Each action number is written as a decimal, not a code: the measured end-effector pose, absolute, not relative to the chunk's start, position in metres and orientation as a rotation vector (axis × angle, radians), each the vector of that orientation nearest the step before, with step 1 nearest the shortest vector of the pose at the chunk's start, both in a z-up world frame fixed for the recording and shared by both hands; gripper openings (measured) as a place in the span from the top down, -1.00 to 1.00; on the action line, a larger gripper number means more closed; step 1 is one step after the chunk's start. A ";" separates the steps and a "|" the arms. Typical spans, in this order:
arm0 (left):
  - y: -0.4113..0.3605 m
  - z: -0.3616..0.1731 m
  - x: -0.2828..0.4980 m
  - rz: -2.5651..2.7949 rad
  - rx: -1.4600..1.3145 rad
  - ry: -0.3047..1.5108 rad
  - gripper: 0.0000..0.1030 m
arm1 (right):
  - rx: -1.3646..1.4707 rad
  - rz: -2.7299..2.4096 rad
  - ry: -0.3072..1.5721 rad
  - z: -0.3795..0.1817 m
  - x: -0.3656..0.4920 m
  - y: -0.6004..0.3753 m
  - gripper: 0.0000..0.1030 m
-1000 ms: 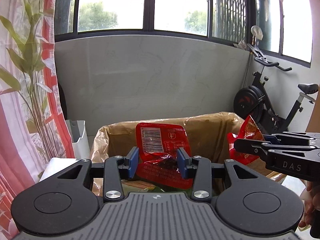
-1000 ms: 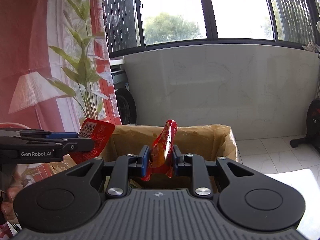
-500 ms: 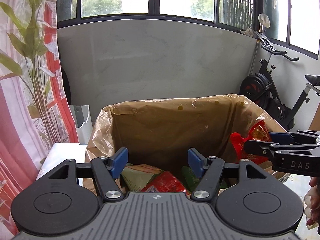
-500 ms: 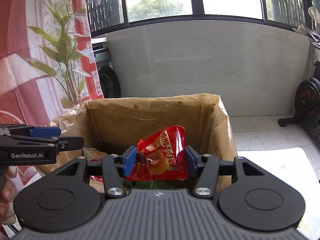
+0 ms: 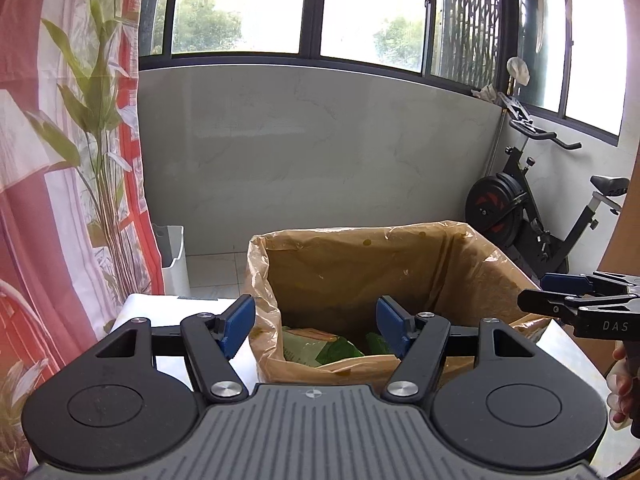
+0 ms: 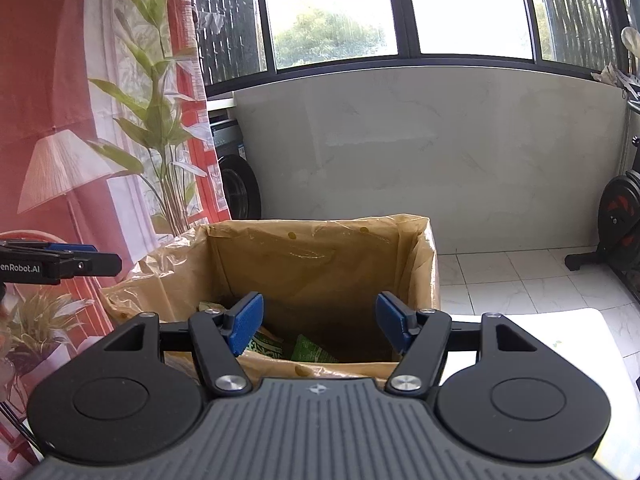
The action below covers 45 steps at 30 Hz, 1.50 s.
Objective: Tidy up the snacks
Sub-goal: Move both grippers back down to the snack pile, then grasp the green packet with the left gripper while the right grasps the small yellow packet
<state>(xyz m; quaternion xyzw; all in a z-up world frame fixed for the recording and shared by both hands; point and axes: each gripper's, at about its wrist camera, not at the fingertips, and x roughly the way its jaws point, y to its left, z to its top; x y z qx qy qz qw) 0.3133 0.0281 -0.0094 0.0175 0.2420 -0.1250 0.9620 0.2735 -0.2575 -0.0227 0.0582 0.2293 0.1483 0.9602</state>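
A cardboard box lined with a yellowish plastic bag (image 5: 360,272) (image 6: 320,264) stands on a white table. Green snack packets (image 5: 320,346) (image 6: 308,348) lie at its bottom. My left gripper (image 5: 316,326) stands open in front of the box's near left corner, with nothing between its blue pads. My right gripper (image 6: 318,326) hangs over the box's near rim, its jaws still opening and empty. Each gripper also shows from the side in the other's view: the right gripper (image 5: 568,300) at the right edge, the left gripper (image 6: 68,264) at the left edge.
A red-and-white curtain with a plant print (image 5: 60,200) hangs at the left. A white bin (image 5: 172,252) stands on the tiled floor behind the table. An exercise bike (image 5: 532,216) is at the right, against a grey wall under windows. A person's hand (image 5: 624,380) holds the right gripper.
Both grippers held red snack packets over the box and opened; the packets dropped in and are out of sight. Both grippers then drew back from the box, the left one also shifting left.
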 end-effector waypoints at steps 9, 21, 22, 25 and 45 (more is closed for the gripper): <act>0.061 -0.028 0.256 -0.223 0.001 0.479 -0.33 | 0.123 0.338 0.390 -0.021 0.229 -0.274 -0.63; 0.078 -0.138 0.218 -0.167 -0.068 0.616 -0.17 | 0.103 0.209 0.351 -0.095 0.182 -0.280 -0.65; 0.078 -0.146 0.216 -0.167 -0.078 0.633 -0.17 | 0.103 0.199 0.357 -0.103 0.179 -0.280 -0.65; 0.074 -0.168 0.214 -0.164 -0.057 0.690 -0.13 | 0.110 0.165 0.382 -0.128 0.164 -0.280 -0.65; 0.036 -0.229 0.205 -0.231 0.084 0.850 -0.01 | 0.110 0.222 0.538 -0.190 0.149 -0.263 -0.65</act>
